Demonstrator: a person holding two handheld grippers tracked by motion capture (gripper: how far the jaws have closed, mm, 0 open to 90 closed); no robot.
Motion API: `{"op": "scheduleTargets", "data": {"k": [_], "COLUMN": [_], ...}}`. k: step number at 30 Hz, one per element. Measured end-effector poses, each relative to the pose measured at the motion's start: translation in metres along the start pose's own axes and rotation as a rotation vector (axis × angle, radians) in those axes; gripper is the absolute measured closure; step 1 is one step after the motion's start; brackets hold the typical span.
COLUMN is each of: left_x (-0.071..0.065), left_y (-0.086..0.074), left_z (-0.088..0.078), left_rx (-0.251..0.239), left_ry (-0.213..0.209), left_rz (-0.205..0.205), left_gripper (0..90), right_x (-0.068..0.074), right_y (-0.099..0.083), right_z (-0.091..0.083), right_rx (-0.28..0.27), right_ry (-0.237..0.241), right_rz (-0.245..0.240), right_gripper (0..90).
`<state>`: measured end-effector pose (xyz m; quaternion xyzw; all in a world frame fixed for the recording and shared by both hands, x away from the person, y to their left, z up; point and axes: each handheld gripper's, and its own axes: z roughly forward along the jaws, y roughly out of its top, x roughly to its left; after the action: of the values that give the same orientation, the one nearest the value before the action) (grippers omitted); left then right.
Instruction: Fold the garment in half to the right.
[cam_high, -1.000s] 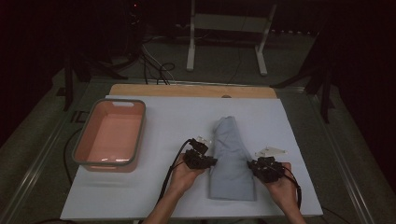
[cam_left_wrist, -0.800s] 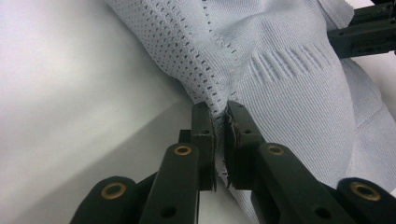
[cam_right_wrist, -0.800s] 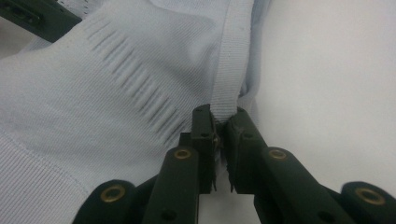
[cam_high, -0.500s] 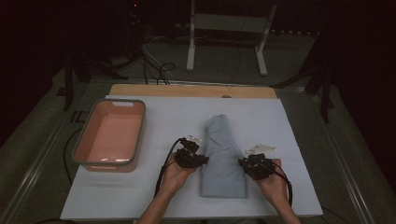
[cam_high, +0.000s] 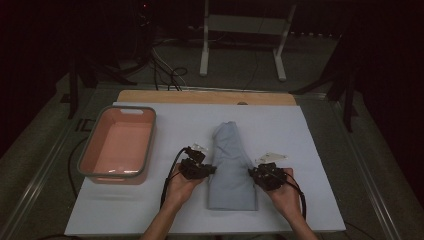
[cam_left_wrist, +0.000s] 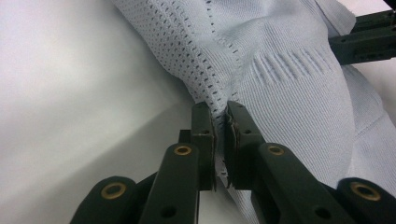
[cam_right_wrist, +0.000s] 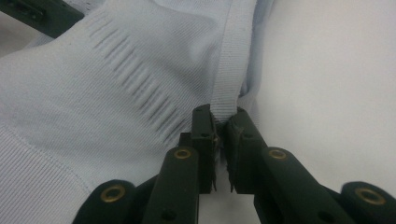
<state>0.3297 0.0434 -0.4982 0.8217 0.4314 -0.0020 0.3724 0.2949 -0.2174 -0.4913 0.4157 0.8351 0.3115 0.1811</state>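
Both-sided, gripper-pinched pale-blue garment (cam_high: 231, 170).

The room is dim, its far side nearly black. A white sheet (cam_high: 320, 150) covers the table, with a strip of bare wooden board (cam_high: 205, 97) showing along the far edge. Beyond it, on the grey floor (cam_high: 240, 75), stands a white metal stand (cam_high: 242, 30) on 2 legs, beside tangled dark cables (cam_high: 165, 70). Black frame posts (cam_high: 75, 80) flank the table.
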Motion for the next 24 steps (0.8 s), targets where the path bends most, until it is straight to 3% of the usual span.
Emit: {"op": "scheduleTargets", "data": {"k": [7,10,15,17,20,24], "left_x": [0.005,0.007,0.004,0.004,0.003,-0.009], "left_y": [-0.002,-0.003,-0.001,0.0,0.002,0.009], "left_z": [-0.005,-0.008,-0.009,-0.011,-0.018,-0.025], "left_rx": [-0.006,-0.016,-0.007,-0.03,-0.069,-0.123], "left_ry": [0.031,0.026,0.033,0.033,0.013,-0.001], "left_rz": [0.0,-0.012,0.005,0.003,0.01,0.062], "left_gripper": [85.6,87.4,87.6,85.9,74.2,63.8], "right_x": [0.004,0.005,0.006,0.005,0.005,0.005], "right_y": [0.004,0.005,0.005,0.005,0.005,0.005], "right_z": [0.003,0.004,0.006,0.005,0.005,0.005], "right_rx": [-0.004,-0.002,-0.003,-0.005,-0.008,-0.009], "right_ry": [0.008,0.007,0.003,0.002,0.009,0.007], "right_rz": [-0.003,0.0,-0.004,-0.008,0.006,0.001], "right_gripper": [82.5,82.4,82.4,82.4,82.3,82.3]}}
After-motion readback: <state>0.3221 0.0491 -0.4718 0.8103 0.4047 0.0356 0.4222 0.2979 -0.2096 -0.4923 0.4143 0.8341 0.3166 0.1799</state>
